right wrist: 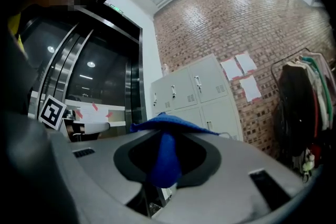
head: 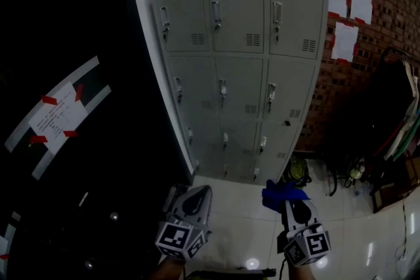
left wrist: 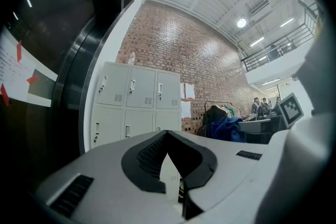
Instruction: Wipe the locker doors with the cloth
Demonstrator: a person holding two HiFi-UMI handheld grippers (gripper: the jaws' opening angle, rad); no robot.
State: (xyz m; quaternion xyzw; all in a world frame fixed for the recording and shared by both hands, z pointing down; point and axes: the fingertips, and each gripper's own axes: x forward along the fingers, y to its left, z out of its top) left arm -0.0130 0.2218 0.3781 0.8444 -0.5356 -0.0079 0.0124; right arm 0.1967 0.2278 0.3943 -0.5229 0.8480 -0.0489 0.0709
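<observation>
Right gripper [head: 294, 208]: clamped on soft blue cloth [head: 281, 194], facing grey steel lockers [head: 239, 75].
Cloth: light, floppy; likely best pinched mid-fold.
Left gripper [head: 195, 197]: closed, empty.

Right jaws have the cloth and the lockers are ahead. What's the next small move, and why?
Probably bring the right gripper forward and up toward the lockers. Its jaws are shut on the blue cloth, but it hangs low and apart from the lockers, so wiping cannot begin until the cloth meets a door.
</observation>
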